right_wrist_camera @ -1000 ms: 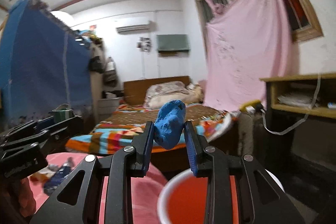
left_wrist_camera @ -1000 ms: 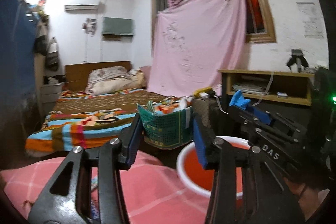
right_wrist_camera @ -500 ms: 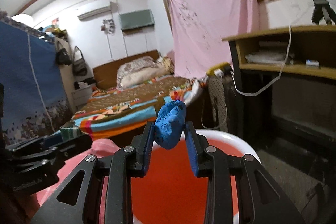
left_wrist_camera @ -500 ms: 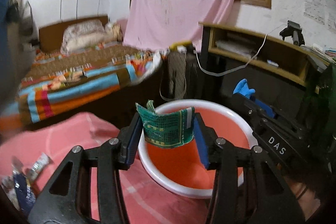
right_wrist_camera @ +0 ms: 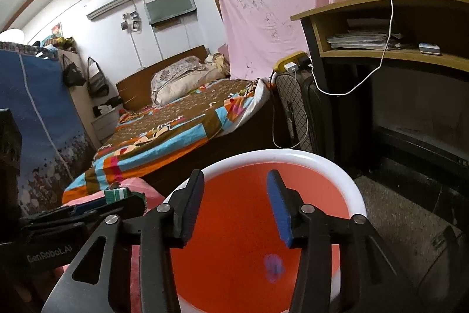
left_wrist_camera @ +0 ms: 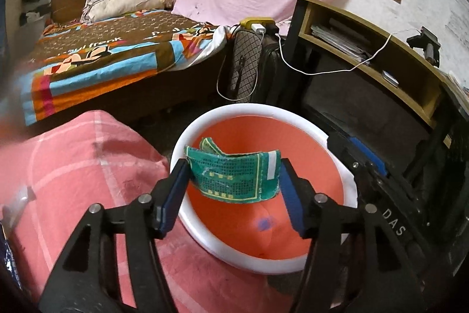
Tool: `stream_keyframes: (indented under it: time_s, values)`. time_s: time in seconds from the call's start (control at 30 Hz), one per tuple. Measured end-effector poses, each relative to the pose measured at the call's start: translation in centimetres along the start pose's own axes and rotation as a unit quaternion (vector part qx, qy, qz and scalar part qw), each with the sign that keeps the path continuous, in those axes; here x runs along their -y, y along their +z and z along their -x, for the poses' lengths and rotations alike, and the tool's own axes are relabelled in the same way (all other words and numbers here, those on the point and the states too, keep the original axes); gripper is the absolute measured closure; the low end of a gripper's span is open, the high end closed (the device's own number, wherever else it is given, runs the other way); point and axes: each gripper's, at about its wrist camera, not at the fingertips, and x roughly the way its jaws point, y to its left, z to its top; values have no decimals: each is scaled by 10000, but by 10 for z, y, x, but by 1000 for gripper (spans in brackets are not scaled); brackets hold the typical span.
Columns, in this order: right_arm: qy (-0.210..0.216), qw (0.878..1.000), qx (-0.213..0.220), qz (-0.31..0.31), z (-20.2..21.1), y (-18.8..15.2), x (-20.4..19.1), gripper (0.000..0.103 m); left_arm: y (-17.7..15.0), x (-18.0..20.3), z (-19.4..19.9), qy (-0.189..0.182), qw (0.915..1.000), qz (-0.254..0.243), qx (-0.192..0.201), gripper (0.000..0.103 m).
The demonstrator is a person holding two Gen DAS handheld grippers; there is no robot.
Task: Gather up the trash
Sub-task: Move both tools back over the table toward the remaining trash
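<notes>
An orange basin with a white rim [left_wrist_camera: 249,107] stands below both grippers. My left gripper [left_wrist_camera: 233,166] is over it, and a green printed wrapper [left_wrist_camera: 234,178] spans the gap with its ends against both blue pads while the jaws are opening. My right gripper [right_wrist_camera: 234,178] hangs over the same basin [right_wrist_camera: 293,153], its jaws opening with nothing between them. A blurred blue wad [right_wrist_camera: 274,267] is falling inside the basin, and it shows as a blue smear [left_wrist_camera: 265,223] in the left wrist view. The right gripper [left_wrist_camera: 351,148] sits at the basin's right side, the left gripper [right_wrist_camera: 117,198] at its left.
A pink checked cloth [left_wrist_camera: 88,166] covers the surface left of the basin. Behind it is a bed with a colourful blanket [left_wrist_camera: 102,49]. A dark bag [left_wrist_camera: 249,60] with a white charger cable and a wooden desk shelf [left_wrist_camera: 366,34] stand at the back right.
Both grippers tipped downward over the basin. The right jaws spread and the blue wad left them and dropped. The left jaws widened, with the green wrapper stretched out between the pads.
</notes>
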Motion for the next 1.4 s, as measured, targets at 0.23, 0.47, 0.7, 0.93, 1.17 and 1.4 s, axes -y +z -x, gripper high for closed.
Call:
stream_keyframes:
  time_s: [0.23,0.47,0.7,0.93,1.17,1.4]
  values:
    - [-14,9997,219,-47,7,3,-2,58,-1,-12,10,107,9995,237,164,47]
    - [210,9968,766,94,25,9,-24,51,-5,-32,50,391,9945,542,811,32]
    - [606,9902,1228,284,44,11,-62,26,-29,-59,120,1259,9711,710,1897,15]
    - [1042,9795,1669,438,70,6,-107,2,-57,-90,182,2021,9387,894,2646,15]
    - [1580,9651,1880,904,90,-6,-159,0,-88,-116,230,2660,9105,820,3057,15]
    - [2011,9516,1869,1380,96,-28,-201,0,-117,-144,265,3022,8915,868,3263,15]
